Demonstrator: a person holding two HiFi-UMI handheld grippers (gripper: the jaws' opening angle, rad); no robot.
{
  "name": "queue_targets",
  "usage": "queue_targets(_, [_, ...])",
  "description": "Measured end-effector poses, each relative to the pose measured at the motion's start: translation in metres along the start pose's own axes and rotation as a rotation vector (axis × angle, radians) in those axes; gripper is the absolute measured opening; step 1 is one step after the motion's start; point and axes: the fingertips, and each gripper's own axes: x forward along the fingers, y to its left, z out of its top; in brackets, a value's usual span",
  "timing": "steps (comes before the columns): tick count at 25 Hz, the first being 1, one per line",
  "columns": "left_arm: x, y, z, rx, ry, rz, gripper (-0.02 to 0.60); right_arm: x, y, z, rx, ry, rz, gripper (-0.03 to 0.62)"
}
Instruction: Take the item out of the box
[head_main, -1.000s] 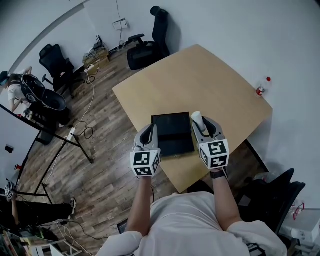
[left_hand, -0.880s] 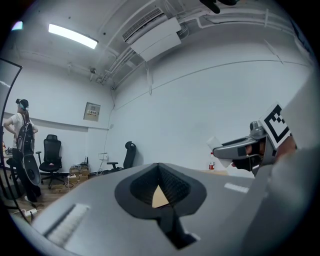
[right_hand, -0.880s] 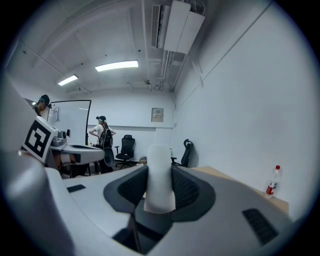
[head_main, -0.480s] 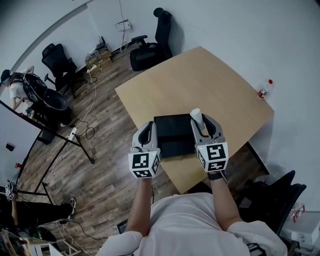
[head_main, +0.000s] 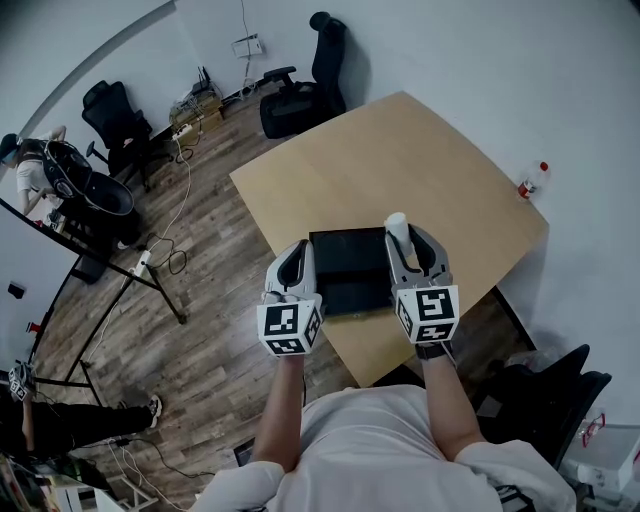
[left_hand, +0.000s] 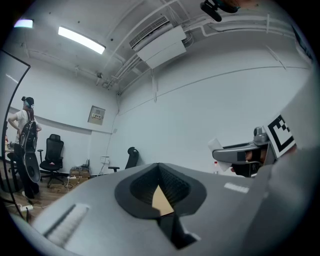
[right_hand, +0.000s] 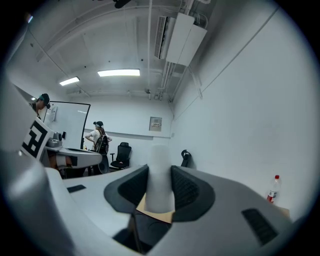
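Note:
A flat black box lies open near the front edge of the tan table. Held above its right side is a white cylindrical item, upright between the pads of my right gripper. Its jaws are closing, and both pads press on the item. My left gripper hovers over the box's left edge, jaws shut with nothing between them. The left gripper view also catches the right gripper with the white item sticking out beyond it.
A small bottle with a red cap stands at the table's far right edge. Black office chairs stand on the wooden floor beyond the table. A person stands far left by a stand.
Both grippers have held almost still above the box; the right one, with the white item, has drifted slightly to the right.

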Motion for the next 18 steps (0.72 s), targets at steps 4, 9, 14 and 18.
queue_targets(4, [0.002, 0.003, -0.001, -0.004, 0.003, 0.001, 0.009, 0.003, 0.004, -0.003, -0.009, 0.010, 0.002, 0.141])
queue_targets(9, [0.005, 0.008, 0.001, -0.006, -0.007, 0.001, 0.009, 0.009, 0.006, -0.005, -0.018, 0.021, 0.002, 0.141])
queue_targets(14, [0.011, 0.007, 0.003, -0.015, -0.017, 0.000, 0.009, 0.013, 0.005, -0.003, -0.035, 0.021, 0.004, 0.141])
queue_targets(18, [0.018, 0.008, -0.004, -0.021, -0.011, -0.005, 0.009, 0.018, 0.003, -0.006, -0.042, 0.032, 0.004, 0.141])
